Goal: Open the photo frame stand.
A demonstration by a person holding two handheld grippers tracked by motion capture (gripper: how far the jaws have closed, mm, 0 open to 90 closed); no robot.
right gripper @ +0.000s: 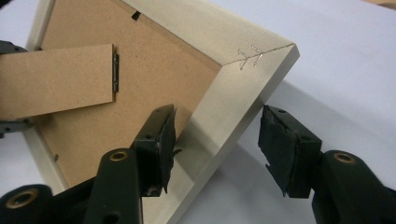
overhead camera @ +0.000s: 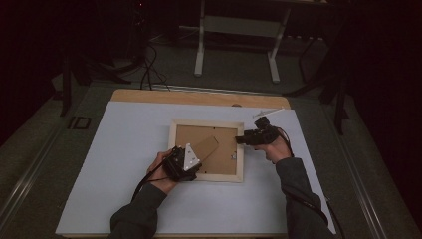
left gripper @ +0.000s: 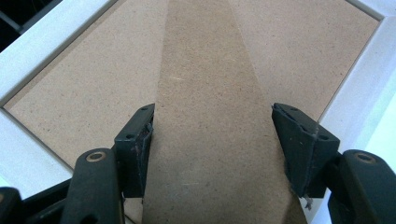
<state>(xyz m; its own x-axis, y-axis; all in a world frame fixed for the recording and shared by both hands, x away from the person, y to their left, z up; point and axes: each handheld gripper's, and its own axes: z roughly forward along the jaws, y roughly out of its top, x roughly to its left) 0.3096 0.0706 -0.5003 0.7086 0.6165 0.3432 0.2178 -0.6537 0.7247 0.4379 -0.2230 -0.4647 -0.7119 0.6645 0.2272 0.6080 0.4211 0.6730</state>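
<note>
A pale wooden picture frame (overhead camera: 219, 175) lies face down on a white board, its brown backing (left gripper: 84, 84) up. My left gripper (overhead camera: 195, 157) is at the frame's near left corner, shut on the cardboard stand (overhead camera: 206, 148); in the left gripper view its pads (left gripper: 140, 149) press both edges of the stand (left gripper: 205, 70). My right gripper (overhead camera: 239, 140) is at the frame's right side. In the right gripper view it (right gripper: 217, 140) stands open astride the frame rail (right gripper: 243, 84), one pad over the backing, the other outside with a gap. The stand (right gripper: 56, 79) hangs from a small hinge (right gripper: 116, 72).
The white board (overhead camera: 124, 174) covers most of a wooden table (overhead camera: 149, 95). A small white object (overhead camera: 271, 113) lies at the board's back right edge. Beyond the table stand a white desk leg (overhead camera: 199, 50) and floor cables (overhead camera: 147, 74). Dark floor surrounds the table.
</note>
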